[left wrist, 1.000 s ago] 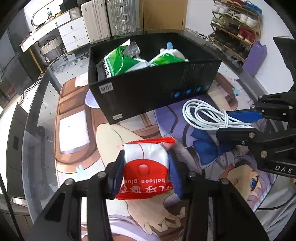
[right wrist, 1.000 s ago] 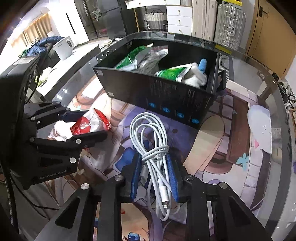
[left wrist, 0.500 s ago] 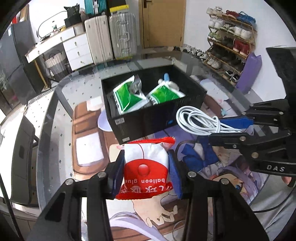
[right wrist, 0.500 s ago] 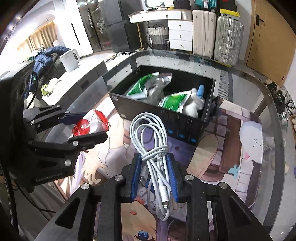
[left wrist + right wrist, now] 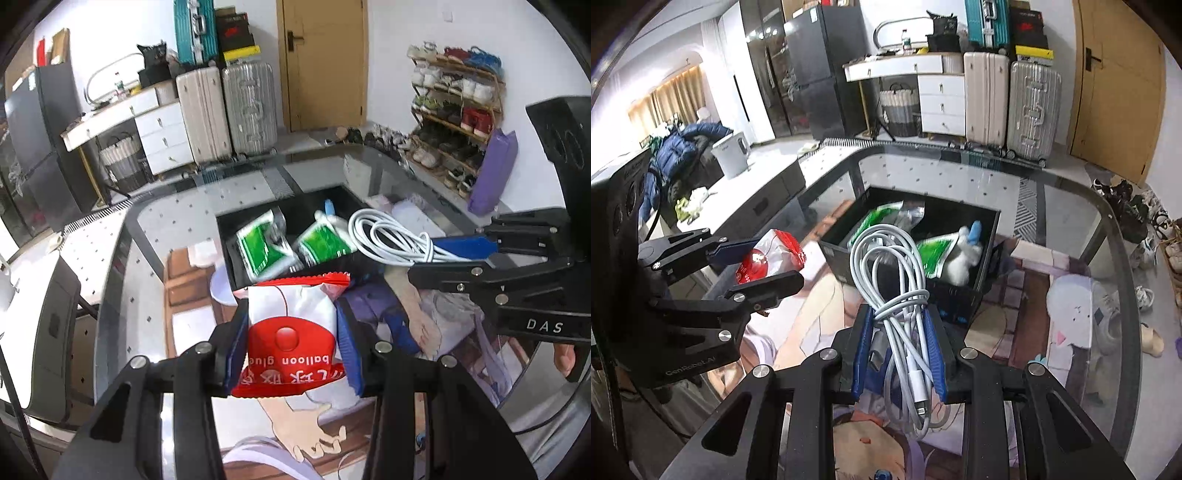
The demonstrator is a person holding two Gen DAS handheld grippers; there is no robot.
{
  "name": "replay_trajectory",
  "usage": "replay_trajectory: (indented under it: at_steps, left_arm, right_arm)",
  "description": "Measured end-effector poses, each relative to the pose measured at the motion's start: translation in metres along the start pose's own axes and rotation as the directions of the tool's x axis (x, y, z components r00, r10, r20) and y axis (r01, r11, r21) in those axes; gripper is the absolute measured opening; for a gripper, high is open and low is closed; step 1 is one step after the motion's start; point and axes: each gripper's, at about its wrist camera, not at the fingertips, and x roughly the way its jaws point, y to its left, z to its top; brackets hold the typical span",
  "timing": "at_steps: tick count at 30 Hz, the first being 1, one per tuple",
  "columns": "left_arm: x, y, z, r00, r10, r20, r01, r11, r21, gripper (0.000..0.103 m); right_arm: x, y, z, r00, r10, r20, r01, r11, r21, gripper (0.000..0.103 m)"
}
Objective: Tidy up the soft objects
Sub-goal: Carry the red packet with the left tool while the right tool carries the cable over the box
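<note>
Grippers come first, one in each hand, both up in the air over the table. The left gripper [image 5: 291,343] pinches a red and white packet [image 5: 291,332] between its blue pads. The packet has "balloon glue" printed on it, and the words look upside down from here. The packet hangs off the table, touching only the pads.

The right gripper [image 5: 899,350] squeezes a bundle of white cable [image 5: 894,280]. The loops stick out past the fingers, and the plug ends hang down on the near side. In the left wrist view, the right gripper [image 5: 461,254] comes in from the right with the cable [image 5: 388,236] held out over the box. In the right wrist view, the left gripper [image 5: 753,262] shows at the left with the red packet [image 5: 768,254] in it.

Below them is a glass table [image 5: 1108,229] with a cartoon picture mat [image 5: 820,306] on it.

A bit farther is a black box [image 5: 986,266], open at the top. It sits on the table. Inside are green and white packets [image 5: 258,247] and a white fluffy toy [image 5: 960,262] with a blue part.

Far back stand suitcases [image 5: 247,107], white drawers [image 5: 942,99], a brown door [image 5: 325,62] and a shoe rack [image 5: 458,118].
</note>
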Motion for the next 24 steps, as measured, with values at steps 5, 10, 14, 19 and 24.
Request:
replay_trajectory:
  at_steps: [5,10,14,19,24]
  left_arm:
    - [-0.017,0.0,0.011,0.996,0.01,0.087,-0.009,1.0,-0.019,0.043]
    - [-0.029,0.003,0.023,0.985,0.017,0.172,-0.012,0.999,-0.031,0.043]
    - [-0.025,0.01,0.031,0.978,0.032,0.205,-0.023,0.999,-0.043,0.043]
    - [-0.013,0.02,0.039,0.972,0.042,0.232,-0.026,0.997,-0.071,0.043]
    - [0.003,0.031,0.044,0.971,0.05,0.232,-0.025,0.994,-0.11,0.043]
  right_arm:
    - [-0.013,-0.001,0.011,0.998,-0.016,0.059,0.015,1.0,0.014,0.028]
    - [-0.026,0.008,0.026,0.988,-0.057,0.141,0.059,0.998,-0.012,0.028]
    - [-0.03,0.011,0.036,0.981,-0.058,0.186,0.059,0.998,0.002,0.028]
    - [-0.028,0.009,0.048,0.967,-0.096,0.234,0.095,0.995,0.016,0.028]
    - [-0.019,0.0,0.06,0.96,-0.114,0.255,0.106,0.993,0.043,0.028]
